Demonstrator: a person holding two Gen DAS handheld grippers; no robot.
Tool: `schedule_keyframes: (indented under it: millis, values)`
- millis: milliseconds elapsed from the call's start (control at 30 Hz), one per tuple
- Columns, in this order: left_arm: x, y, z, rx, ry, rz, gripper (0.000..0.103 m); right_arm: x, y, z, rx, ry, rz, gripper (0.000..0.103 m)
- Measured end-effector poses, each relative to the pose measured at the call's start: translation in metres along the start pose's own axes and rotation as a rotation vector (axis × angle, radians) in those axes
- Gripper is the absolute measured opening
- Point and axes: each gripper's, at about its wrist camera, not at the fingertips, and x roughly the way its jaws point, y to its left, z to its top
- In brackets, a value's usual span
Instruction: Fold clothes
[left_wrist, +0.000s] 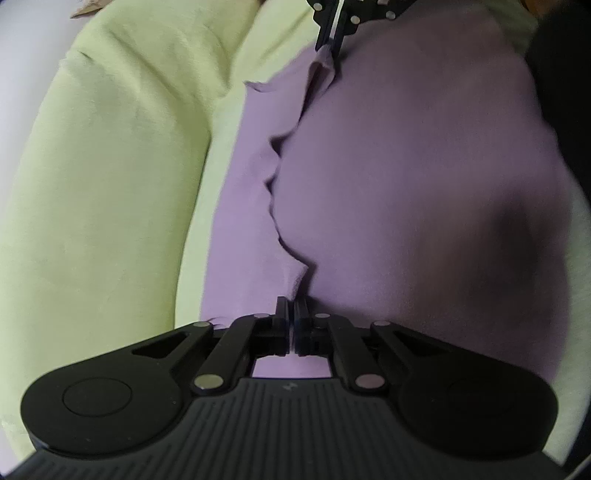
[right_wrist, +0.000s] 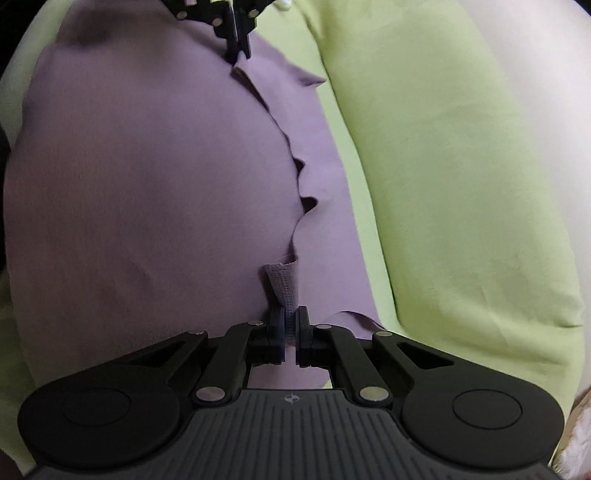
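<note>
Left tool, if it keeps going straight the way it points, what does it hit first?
Probably more of the purple cloth it is shut on, which stretches ahead. Beyond that, the right tool holds the far end of the same edge, roughly in line; depth is unclear.

No words, numbers or brand names can be read in either view. The only mark is a small round emblem on the ribbed grey body of the right gripper (right_wrist: 291, 320); a fainter one, perhaps the same, sits on the left gripper (left_wrist: 291, 314).

Garment (left_wrist: 406, 184) atop sheet (left_wrist: 110, 203) (pillow (right_wrist: 461, 166) alongside)
</note>
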Motion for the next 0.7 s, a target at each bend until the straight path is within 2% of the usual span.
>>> schedule_keyframes:
  millis: [167, 333, 500, 700]
  values:
    - [-0.03, -0.013, 0.002, -0.051, -0.014, -0.003, 0.003, -0.031, -0.011, -0.004, 0.055, -0.015, -0.015, 0.001]
    - [-0.057, -0.038, 0.003, -0.09, -0.014, -0.016, 0.003, -0.056, 0.011, -0.01, 0.056, 0.01, 0.011, 0.001]
    - [-0.073, -0.056, 0.007, -0.142, -0.002, 0.01, 0.003, -0.068, 0.026, -0.009, 0.065, 0.019, 0.009, 0.001]
    - [-0.084, -0.061, 0.008, -0.172, -0.008, 0.022, 0.003, -0.065, 0.025, -0.014, 0.058, 0.038, 0.009, 0.001]
